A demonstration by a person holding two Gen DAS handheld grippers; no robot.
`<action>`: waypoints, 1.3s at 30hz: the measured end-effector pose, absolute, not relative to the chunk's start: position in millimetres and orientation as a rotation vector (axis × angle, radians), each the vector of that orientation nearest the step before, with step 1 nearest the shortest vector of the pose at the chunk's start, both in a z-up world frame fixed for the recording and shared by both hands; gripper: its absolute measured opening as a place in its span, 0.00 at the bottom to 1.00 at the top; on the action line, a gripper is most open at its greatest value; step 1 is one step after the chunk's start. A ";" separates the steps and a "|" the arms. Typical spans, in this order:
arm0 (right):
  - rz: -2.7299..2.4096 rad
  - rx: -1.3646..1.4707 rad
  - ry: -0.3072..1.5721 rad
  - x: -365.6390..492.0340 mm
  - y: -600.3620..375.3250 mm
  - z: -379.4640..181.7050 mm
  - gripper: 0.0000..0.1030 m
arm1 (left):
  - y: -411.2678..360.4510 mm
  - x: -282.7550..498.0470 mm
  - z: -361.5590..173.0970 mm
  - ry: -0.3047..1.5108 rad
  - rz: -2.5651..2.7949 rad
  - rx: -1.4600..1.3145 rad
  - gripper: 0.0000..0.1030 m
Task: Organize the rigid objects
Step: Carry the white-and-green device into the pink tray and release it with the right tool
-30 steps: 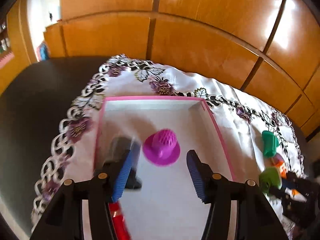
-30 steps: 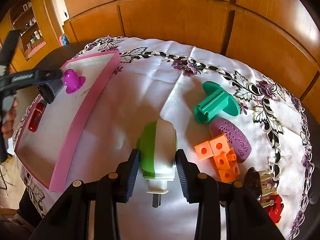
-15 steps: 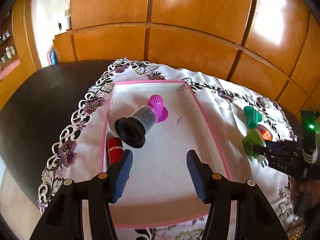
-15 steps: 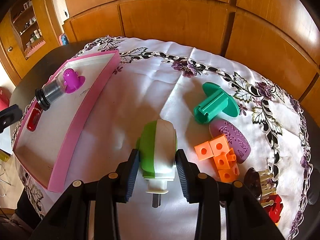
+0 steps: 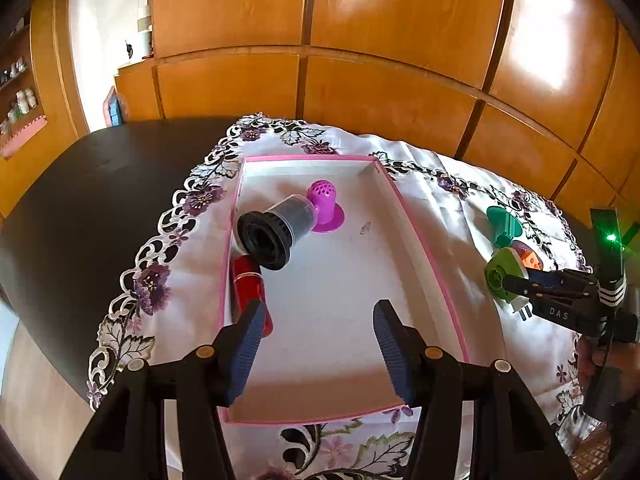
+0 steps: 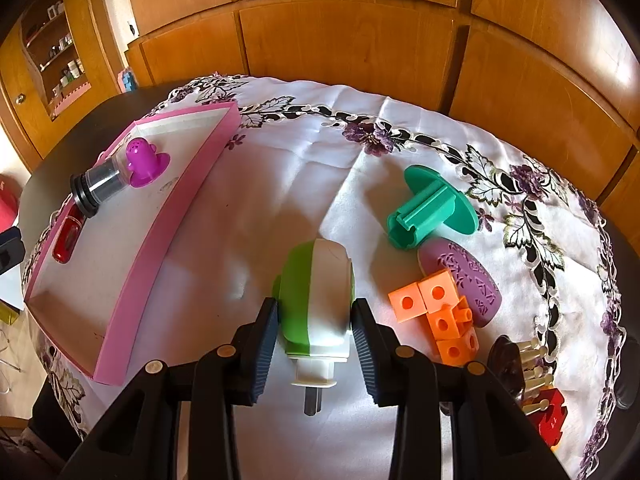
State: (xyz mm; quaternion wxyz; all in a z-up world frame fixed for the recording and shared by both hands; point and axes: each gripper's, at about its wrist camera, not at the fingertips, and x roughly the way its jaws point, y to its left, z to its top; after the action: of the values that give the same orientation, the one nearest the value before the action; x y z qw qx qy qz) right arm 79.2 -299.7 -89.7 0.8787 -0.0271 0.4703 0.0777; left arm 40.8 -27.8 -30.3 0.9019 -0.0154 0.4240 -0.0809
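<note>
Pink tray (image 5: 424,240) set on the left of the clothed counter (image 6: 304,128), evidently as the collecting place: black-capped cylinder (image 5: 276,228), magenta cap (image 5: 324,204) and red piece (image 5: 248,284) already inside. Left tongs (image 5: 318,344) parted over its near end, holding nothing. Right tongs (image 6: 314,340) clamped on the green-and-white plug (image 6: 316,296), right of the tray, likely next in.
</note>
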 end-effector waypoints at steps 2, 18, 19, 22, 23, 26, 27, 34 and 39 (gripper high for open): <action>0.158 -0.050 0.981 79.0 -299.8 -90.1 0.36 | -24.3 39.0 -30.9 0.878 -0.165 -0.040 0.56; 0.236 0.121 0.937 75.3 -265.6 -56.4 0.35 | 19.6 35.2 -39.0 0.881 -0.101 -0.095 0.65; 0.259 0.124 0.930 76.0 -258.3 -52.3 0.35 | 22.6 35.7 -39.5 0.880 -0.097 -0.100 0.65; 0.334 0.110 0.906 81.6 -228.1 -38.1 0.35 | 32.5 36.0 -39.8 0.875 -0.092 -0.128 0.69; 0.352 0.096 0.900 85.0 -216.3 -35.0 0.35 | 35.4 35.6 -39.4 0.870 -0.089 -0.137 0.71; 0.371 0.068 0.895 98.5 -190.0 -33.1 0.35 | 41.5 34.6 -38.4 0.860 -0.084 -0.151 0.77; 0.363 0.065 0.896 103.8 -184.1 -34.1 0.35 | 42.8 34.3 -38.2 0.857 -0.082 -0.155 0.80; 0.291 0.056 0.937 146.2 -160.9 -53.4 0.35 | 51.9 35.7 -41.0 0.852 -0.061 -0.158 0.87; 0.233 0.000 0.960 164.8 -153.3 -68.9 0.36 | 54.4 36.5 -39.8 0.844 -0.036 -0.154 0.90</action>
State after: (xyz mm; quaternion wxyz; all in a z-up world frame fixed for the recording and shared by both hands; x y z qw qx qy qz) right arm 164.8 -153.3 -68.9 0.8804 0.0002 0.4608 0.1119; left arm 36.5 54.4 -39.8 0.9092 -0.0744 0.4093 -0.0174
